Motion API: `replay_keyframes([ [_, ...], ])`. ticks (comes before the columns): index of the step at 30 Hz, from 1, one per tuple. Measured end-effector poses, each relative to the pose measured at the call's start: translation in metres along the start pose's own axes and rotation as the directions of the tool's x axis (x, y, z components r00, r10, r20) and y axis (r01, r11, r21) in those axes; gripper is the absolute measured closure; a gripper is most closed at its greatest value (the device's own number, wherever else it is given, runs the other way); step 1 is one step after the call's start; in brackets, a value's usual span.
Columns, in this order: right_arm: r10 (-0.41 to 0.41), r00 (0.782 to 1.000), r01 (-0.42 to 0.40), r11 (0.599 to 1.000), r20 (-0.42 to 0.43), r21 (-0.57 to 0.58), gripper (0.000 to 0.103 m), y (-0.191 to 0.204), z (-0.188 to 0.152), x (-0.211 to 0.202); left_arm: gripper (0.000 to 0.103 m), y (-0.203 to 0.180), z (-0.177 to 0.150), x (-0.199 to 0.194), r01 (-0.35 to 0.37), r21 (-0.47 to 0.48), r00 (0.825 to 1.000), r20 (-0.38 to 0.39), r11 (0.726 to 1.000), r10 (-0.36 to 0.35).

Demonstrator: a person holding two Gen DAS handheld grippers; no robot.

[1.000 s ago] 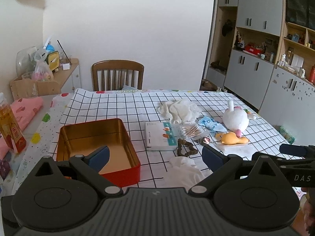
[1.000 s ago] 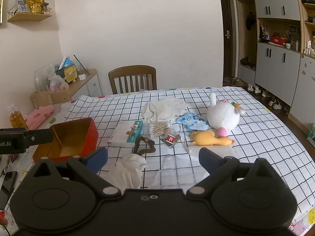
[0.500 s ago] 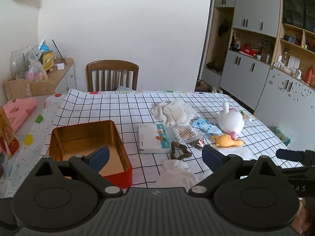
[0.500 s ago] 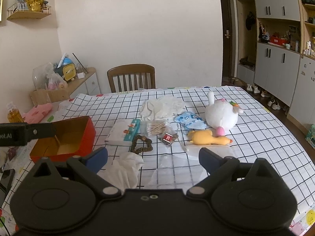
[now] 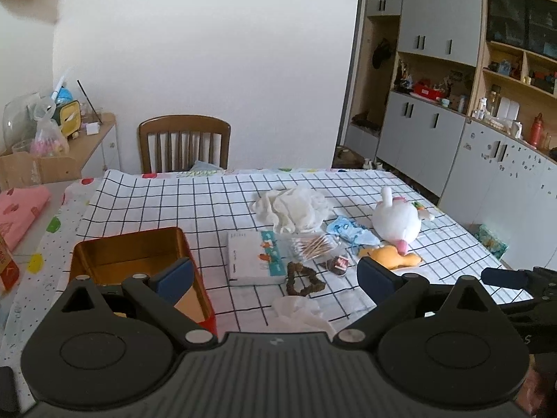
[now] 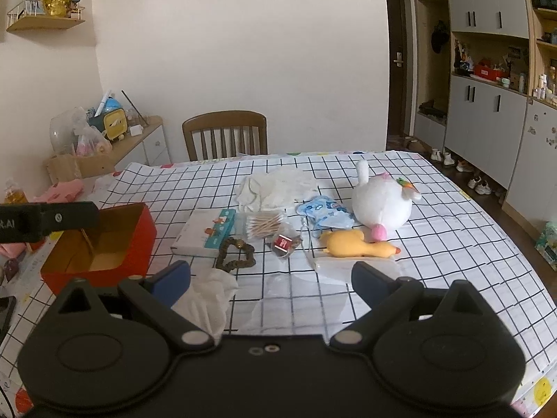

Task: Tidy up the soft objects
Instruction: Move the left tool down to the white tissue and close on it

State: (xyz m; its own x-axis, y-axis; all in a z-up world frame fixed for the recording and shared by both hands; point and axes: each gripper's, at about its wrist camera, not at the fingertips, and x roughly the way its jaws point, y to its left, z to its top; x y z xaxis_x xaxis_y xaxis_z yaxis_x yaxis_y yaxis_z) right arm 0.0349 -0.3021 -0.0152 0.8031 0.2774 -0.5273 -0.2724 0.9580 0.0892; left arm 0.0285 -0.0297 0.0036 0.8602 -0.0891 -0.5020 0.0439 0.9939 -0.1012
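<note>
Both the left gripper [image 5: 275, 275] and the right gripper [image 6: 271, 278] hang released, holding nothing. The crumpled white cloth [image 6: 209, 296] lies on the desk [image 6: 452, 230] at lower centre-left, touching the right gripper's left fingertip [image 6: 172, 278], so the right gripper is nearer.

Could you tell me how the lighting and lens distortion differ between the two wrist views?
Left wrist view: brighter and cooler, wall nearly white, cabinets bowed by the fisheye. Right wrist view: dimmer and warmer, doorway dark, tablecloth grid lines curving towards the edges. Both: sharp mid-table, open left gripper and right gripper close and dark.
</note>
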Motion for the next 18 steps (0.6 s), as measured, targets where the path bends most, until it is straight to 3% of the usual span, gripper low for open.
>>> replay_keyframes([
  [8, 0.004, 1.000, -0.004, 1.000, -0.008, -0.016, 0.005, -0.008, 0.001, 0.007, 0.002, -0.010, 0.002, 0.012, 0.017, 0.001, 1.000, -0.011, 1.000, -0.017],
  [18, 0.008, 0.998, -0.011, 0.999, -0.063, -0.037, 0.005, -0.024, -0.005, 0.036, 0.002, -0.018, -0.008, 0.048, 0.038, 0.008, 0.994, -0.101, 0.999, -0.037],
])
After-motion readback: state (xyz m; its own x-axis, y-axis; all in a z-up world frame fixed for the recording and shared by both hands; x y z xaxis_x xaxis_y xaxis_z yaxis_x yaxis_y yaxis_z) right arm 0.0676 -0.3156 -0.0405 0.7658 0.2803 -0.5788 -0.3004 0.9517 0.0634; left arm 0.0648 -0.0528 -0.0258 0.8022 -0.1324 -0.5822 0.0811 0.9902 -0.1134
